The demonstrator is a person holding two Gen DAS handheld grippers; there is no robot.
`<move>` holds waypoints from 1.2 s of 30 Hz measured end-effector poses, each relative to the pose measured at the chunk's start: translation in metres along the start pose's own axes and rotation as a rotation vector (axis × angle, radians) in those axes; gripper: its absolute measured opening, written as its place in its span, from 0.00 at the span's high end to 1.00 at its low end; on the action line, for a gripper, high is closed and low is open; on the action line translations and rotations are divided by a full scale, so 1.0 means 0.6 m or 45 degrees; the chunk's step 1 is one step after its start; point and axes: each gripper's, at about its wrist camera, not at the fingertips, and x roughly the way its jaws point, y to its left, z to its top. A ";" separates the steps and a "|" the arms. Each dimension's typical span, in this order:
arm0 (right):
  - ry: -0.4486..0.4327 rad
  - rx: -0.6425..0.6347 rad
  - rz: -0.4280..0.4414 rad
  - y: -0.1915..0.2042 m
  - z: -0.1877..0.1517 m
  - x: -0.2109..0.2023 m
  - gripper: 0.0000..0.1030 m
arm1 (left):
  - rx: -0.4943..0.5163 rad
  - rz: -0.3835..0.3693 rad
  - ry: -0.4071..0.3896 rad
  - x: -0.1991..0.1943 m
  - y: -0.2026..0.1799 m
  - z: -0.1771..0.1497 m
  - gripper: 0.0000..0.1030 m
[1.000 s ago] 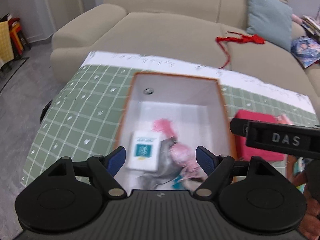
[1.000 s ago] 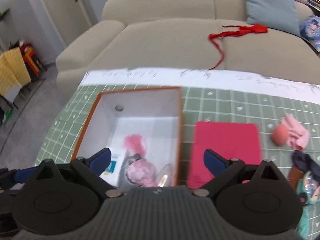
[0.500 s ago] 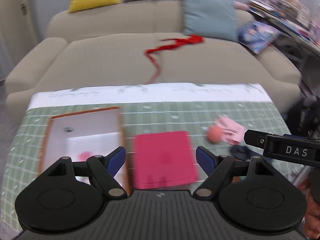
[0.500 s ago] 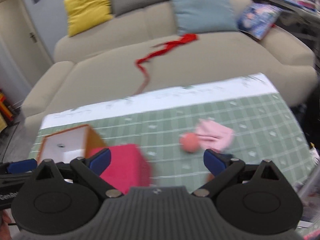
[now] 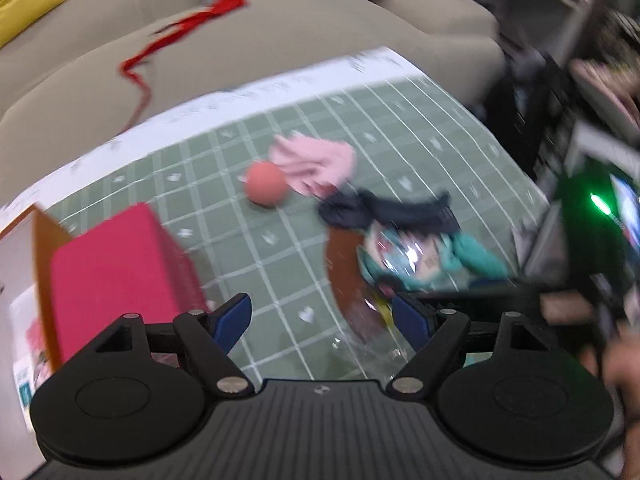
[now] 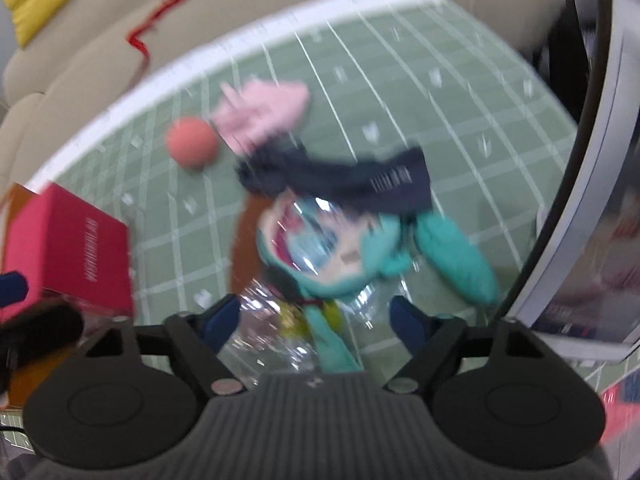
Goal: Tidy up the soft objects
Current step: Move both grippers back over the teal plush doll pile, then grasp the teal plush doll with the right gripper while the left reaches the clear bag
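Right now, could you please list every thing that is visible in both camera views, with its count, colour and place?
ball: 1, orange, on the green checked cloth
cloth: 1, pink, beside the ball
dark garment: 1, navy, above the doll
plush doll: 1, teal, in clear wrapping, near right gripper
box: 1, red, left on table
open box: 1, orange rim, white inside, far left
sofa: 1, beige, behind
ribbon: 1, red, on sofa
left gripper: open, empty
right gripper: open, over the doll

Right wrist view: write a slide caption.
Open right gripper above a teal plush doll in clear wrap, beside dark sock.
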 end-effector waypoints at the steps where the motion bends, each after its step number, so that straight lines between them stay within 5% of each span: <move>1: 0.028 0.010 -0.005 -0.007 -0.003 0.013 0.25 | 0.040 -0.003 0.007 0.007 -0.009 -0.007 0.09; 7: 0.117 -0.075 -0.017 -0.004 -0.025 0.066 0.38 | 0.096 0.003 0.088 0.050 -0.026 -0.032 0.09; 10: 0.104 -0.168 -0.050 0.007 -0.032 0.077 0.62 | 0.098 -0.025 0.093 0.061 -0.021 -0.036 0.09; 12: 0.093 -0.203 -0.099 0.011 -0.032 0.078 0.93 | 0.101 -0.050 0.094 0.064 -0.015 -0.040 0.09; 13: 0.081 -0.213 -0.122 0.011 -0.033 0.077 0.97 | 0.104 -0.058 0.096 0.065 -0.013 -0.041 0.09; 17: 0.075 -0.161 -0.092 -0.008 -0.032 0.073 0.98 | 0.105 -0.065 0.094 0.080 -0.006 -0.048 0.09; 24: -0.001 -0.124 -0.064 -0.019 -0.028 0.045 0.98 | 0.179 -0.225 0.077 0.137 -0.016 -0.060 0.09; 29: 0.016 -0.100 -0.043 -0.026 -0.030 0.048 0.98 | 0.285 -0.149 0.057 0.165 -0.027 -0.068 0.09; 36: 0.014 -0.087 -0.031 -0.030 -0.028 0.047 0.98 | 0.290 -0.191 0.087 0.198 -0.033 -0.067 0.09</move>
